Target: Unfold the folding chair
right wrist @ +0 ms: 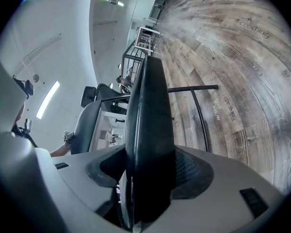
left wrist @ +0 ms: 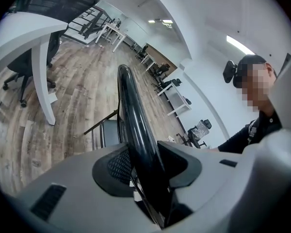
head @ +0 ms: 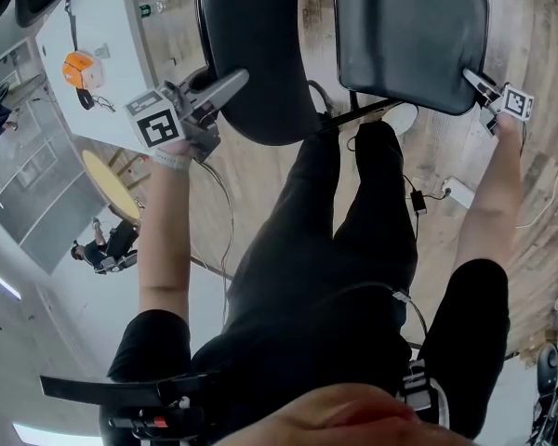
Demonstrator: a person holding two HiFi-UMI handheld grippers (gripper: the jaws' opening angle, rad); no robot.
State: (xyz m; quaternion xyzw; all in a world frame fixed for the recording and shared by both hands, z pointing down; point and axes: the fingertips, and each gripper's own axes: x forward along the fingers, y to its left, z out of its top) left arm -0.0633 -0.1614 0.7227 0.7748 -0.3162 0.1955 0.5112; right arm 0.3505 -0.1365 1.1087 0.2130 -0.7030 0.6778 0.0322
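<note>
The folding chair stands in front of me on the wood floor, with its thin rounded backrest [head: 256,54] on the left and its thick, squarer black seat [head: 409,35] on the right. Black frame tubes [head: 353,114] run below them. My left gripper [head: 225,89] clamps the backrest's near edge, and in the left gripper view that glossy edge [left wrist: 136,125] runs up between the jaws of the left gripper [left wrist: 145,165]. My right gripper [head: 471,79] holds the seat's right corner. The padded seat edge [right wrist: 148,115] fills the gap between the jaws of the right gripper [right wrist: 148,171].
My own dark-trousered legs [head: 353,249] stand close behind the chair. A white desk [head: 93,54] with an orange object [head: 77,68] is at the left. A cable and adaptor [head: 456,191] lie on the floor at the right. Another chair [left wrist: 104,132] stands further off.
</note>
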